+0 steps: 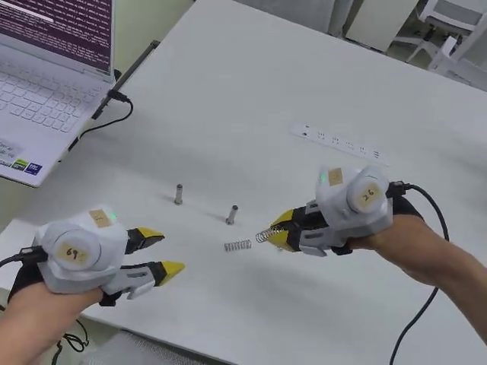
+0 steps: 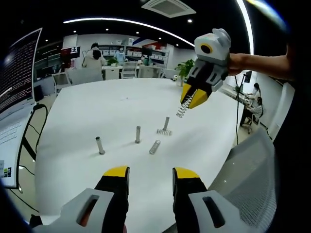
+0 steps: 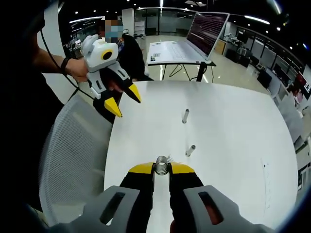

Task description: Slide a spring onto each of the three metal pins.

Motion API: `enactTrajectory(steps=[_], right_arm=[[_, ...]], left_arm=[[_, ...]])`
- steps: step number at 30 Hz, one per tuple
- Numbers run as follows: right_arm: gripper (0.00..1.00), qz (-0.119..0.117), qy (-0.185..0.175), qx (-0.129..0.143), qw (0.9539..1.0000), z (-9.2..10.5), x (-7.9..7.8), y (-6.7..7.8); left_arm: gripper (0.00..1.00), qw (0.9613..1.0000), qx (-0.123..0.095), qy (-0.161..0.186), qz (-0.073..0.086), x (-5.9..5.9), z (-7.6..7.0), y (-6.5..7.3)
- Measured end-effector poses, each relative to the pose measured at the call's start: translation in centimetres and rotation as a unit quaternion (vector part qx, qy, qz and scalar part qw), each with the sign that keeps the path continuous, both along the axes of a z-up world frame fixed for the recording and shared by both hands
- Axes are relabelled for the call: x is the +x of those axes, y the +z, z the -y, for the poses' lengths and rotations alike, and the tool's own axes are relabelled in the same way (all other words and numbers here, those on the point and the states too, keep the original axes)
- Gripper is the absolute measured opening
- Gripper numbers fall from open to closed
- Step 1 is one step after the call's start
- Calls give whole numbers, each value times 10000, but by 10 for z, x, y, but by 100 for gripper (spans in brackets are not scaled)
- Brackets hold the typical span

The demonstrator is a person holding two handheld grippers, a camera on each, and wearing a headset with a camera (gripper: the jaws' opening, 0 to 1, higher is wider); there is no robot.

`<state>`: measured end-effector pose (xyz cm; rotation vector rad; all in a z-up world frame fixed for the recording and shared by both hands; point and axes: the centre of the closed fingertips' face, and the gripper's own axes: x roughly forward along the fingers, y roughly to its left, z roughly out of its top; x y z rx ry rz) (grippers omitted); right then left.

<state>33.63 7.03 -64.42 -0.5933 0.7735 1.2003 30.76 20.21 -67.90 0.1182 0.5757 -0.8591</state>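
The right claw (image 1: 278, 230) is pinched almost shut on a held spring (image 1: 266, 234) above the counter (image 1: 251, 114). The left claw (image 1: 163, 251) gapes wide and holds nothing. A loose spring (image 1: 237, 245) lies near 2 bare pins, the near pin (image 1: 231, 215) and the far pin (image 1: 179, 194). The left gripper view shows a 3rd pin (image 2: 166, 122) with coils at its foot, too small to tell whether they ring it.
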Motion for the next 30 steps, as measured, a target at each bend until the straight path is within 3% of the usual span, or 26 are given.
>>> enactTrajectory(steps=[14, 30], right_arm=[[8, 90, 112, -42, 9999, -40, 41, -1], [9, 70, 130, -26, 9999, -80, 75, -12]], left_arm=[[38, 9990, -84, 440, -69, 4, -22, -2], [41, 9985, -99, 524, -78, 4, -27, -2]])
